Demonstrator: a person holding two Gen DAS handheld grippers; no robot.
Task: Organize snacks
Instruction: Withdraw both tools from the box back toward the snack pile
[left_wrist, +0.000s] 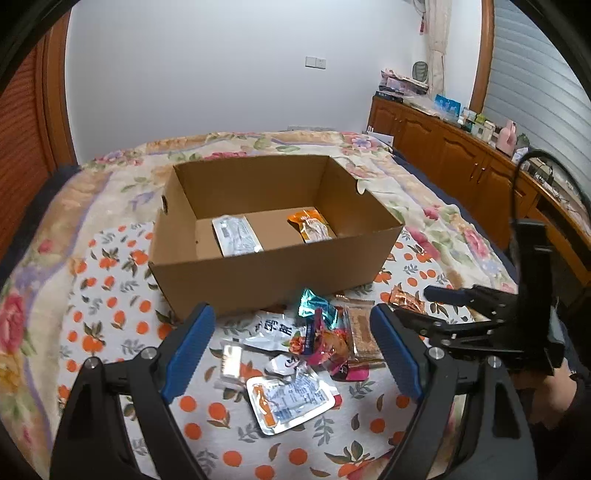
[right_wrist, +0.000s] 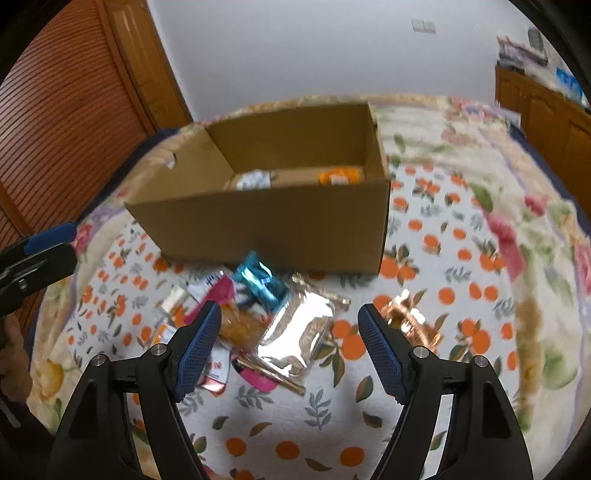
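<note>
Left gripper (left_wrist: 291, 354) and right gripper (right_wrist: 290, 347) both gape wide and empty over the snack pile (left_wrist: 303, 347) on the bed (left_wrist: 110, 266), before the box (left_wrist: 273, 273).

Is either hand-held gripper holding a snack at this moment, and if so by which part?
Nothing is held. The left hand-held gripper and right hand-held gripper both stand open above the loose snacks on the bed, pads touching no packet.

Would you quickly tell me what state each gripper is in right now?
Left gripper: open, holding nothing, above the loose snack packets.
Right gripper: open, holding nothing, over a silver pouch.
</note>
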